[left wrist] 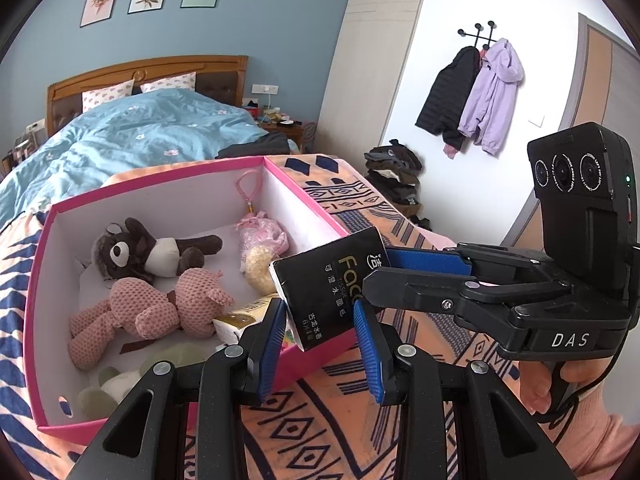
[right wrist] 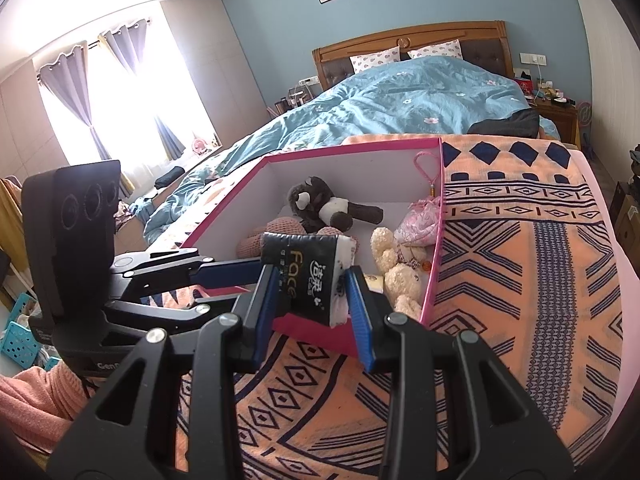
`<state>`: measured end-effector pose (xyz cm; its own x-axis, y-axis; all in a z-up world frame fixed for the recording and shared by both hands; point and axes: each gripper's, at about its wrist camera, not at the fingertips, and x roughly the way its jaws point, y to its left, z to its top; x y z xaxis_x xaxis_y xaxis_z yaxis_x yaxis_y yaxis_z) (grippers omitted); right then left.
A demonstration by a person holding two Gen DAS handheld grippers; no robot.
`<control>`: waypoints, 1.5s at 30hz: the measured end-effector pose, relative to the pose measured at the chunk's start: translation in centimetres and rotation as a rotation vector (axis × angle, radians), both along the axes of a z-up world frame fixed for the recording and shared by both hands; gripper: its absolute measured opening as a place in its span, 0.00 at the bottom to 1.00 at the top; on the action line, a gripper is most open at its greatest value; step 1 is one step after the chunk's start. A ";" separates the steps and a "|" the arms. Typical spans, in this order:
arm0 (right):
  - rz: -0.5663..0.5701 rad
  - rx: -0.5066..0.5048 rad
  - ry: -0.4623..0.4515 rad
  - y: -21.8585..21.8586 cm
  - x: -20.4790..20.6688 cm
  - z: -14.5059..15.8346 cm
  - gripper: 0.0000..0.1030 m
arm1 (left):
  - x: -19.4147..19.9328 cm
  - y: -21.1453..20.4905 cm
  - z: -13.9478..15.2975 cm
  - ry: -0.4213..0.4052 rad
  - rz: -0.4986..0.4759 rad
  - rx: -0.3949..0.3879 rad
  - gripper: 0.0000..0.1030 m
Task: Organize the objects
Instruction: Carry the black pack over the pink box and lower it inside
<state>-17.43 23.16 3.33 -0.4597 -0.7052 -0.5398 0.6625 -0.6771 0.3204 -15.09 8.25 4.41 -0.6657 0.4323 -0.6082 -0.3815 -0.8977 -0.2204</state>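
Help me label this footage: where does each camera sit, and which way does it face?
Left wrist: rides the left gripper, facing the pink box and headboard; shows its own fingers, the right gripper holding the tissue pack, and a hand.
Right wrist: rides the right gripper, facing the box and window; shows its fingers shut on the pack, the left gripper and a sleeve.
Shared: box, pack, brown plush, bed.
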 end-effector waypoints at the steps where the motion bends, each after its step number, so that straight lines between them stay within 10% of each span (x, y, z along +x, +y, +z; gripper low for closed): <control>1: 0.000 0.002 0.000 -0.1 -0.1 0.0 0.37 | -0.1 0.0 0.0 -0.003 0.001 0.000 0.34; 45: 0.006 -0.020 -0.067 -1.2 -2.8 -1.3 0.37 | -2.0 -1.2 -0.8 -0.040 0.025 -0.008 0.33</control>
